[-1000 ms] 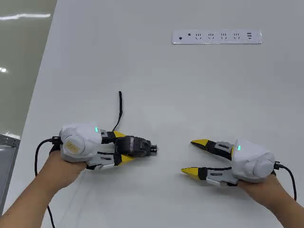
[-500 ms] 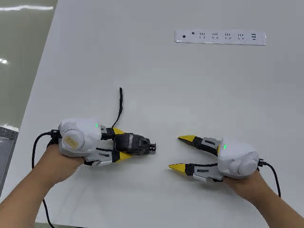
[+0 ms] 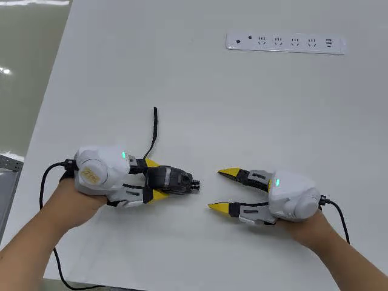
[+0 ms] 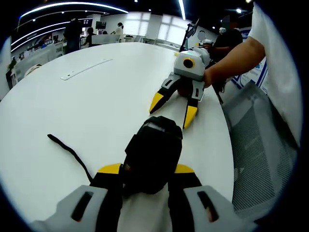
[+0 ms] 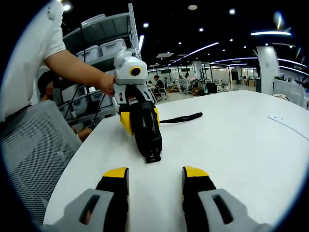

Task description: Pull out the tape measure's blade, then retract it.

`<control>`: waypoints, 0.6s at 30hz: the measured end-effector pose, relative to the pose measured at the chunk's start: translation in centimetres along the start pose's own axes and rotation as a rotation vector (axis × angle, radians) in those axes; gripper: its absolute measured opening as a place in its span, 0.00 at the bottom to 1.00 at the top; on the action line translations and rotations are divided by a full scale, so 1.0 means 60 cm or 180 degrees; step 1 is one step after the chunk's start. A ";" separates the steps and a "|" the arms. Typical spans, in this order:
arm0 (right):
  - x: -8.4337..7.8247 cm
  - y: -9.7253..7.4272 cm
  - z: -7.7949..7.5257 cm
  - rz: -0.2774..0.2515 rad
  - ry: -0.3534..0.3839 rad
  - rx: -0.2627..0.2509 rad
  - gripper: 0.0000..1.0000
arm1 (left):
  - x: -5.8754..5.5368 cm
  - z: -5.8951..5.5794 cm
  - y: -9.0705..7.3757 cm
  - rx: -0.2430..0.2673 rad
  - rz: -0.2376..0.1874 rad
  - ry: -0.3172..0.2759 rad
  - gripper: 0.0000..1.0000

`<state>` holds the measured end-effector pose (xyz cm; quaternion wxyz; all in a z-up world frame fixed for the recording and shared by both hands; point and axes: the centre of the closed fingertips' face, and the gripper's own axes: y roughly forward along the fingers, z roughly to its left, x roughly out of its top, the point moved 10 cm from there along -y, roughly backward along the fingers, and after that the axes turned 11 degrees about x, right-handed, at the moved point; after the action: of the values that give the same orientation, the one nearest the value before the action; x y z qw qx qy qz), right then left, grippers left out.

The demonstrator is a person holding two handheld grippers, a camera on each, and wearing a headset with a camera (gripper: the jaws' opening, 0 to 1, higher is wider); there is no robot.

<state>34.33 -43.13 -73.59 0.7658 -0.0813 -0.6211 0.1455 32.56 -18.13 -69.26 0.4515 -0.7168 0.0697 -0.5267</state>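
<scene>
lower left: left gripper (image 3: 156, 179) clamped tape measure (image 3: 174, 180) as our anchor; right gripper (image 3: 222, 190) faced it, jaws apart, to pull.

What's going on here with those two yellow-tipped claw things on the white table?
A person is working at a white table, holding a gripper in each hand. The left gripper has its jaws shut on a black tape measure, whose strap trails across the table. The right gripper is open and empty, its jaws pointed at the tape measure's front end across a small gap. No blade is pulled out yet. A power strip lies at the far side.
</scene>
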 end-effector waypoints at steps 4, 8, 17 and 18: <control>0.001 0.009 -0.001 0.0026 -0.0050 0.0062 0.43 | 0.002 -0.002 -0.001 0.0004 0.0005 0.0011 0.33; 0.002 0.017 -0.004 0.0047 -0.0095 0.0087 0.42 | 0.001 -0.001 0.000 0.0002 0.0022 0.0027 0.33; 0.007 0.029 -0.010 0.0078 -0.0148 0.0163 0.37 | 0.002 -0.001 0.000 0.0002 0.0043 0.0034 0.33; 0.007 0.030 -0.011 0.0070 -0.0143 0.0179 0.36 | 0.002 0.000 0.000 0.0001 0.0043 0.0035 0.33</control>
<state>34.81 -41.23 -73.87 0.7520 -0.0633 -0.6328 0.1730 32.59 -18.23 -69.16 0.4548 -0.7134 0.0770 -0.5276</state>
